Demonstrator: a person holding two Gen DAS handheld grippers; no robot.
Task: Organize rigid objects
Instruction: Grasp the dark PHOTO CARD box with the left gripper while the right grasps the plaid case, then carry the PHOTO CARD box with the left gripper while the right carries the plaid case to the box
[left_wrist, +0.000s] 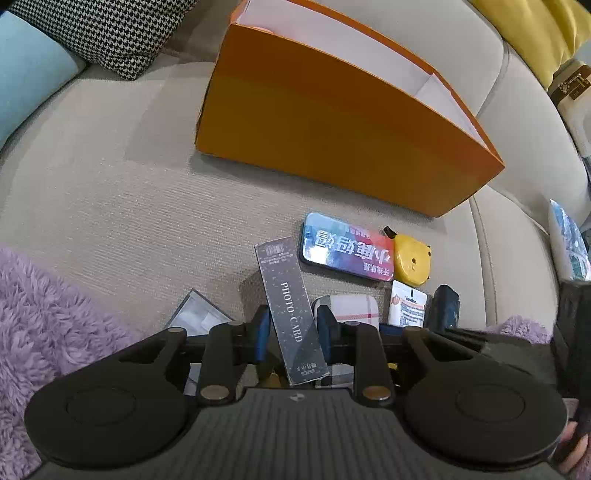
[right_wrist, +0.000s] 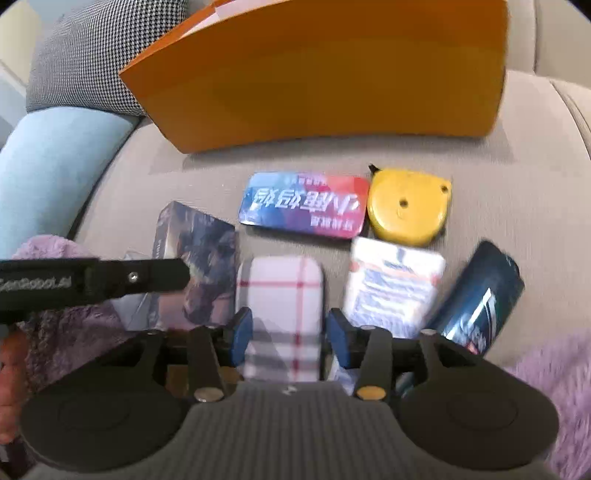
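At the bottom of the left view, our left gripper (left_wrist: 291, 332) clamps the photo card box (left_wrist: 290, 314), lifted and tilted. Our right gripper (right_wrist: 290, 338) straddles the plaid case (right_wrist: 280, 317) loosely. Farther up, the orange box (left_wrist: 332, 136) waits; a tilted grip could slip.

You are looking down on a beige sofa (left_wrist: 122, 206) with a finely ribbed weave, its seat split by a seam into two cushions and its padded backrest rising behind. At the far left a houndstooth pillow (left_wrist: 110, 33) leans against the back with a pale blue cushion (left_wrist: 26, 77) beside it, and a yellow cushion (left_wrist: 535, 33) sits at the far right. A fluffy lilac throw (left_wrist: 40, 314) covers the near edge of the seat, and the light is soft and even, casting only faint shadows.
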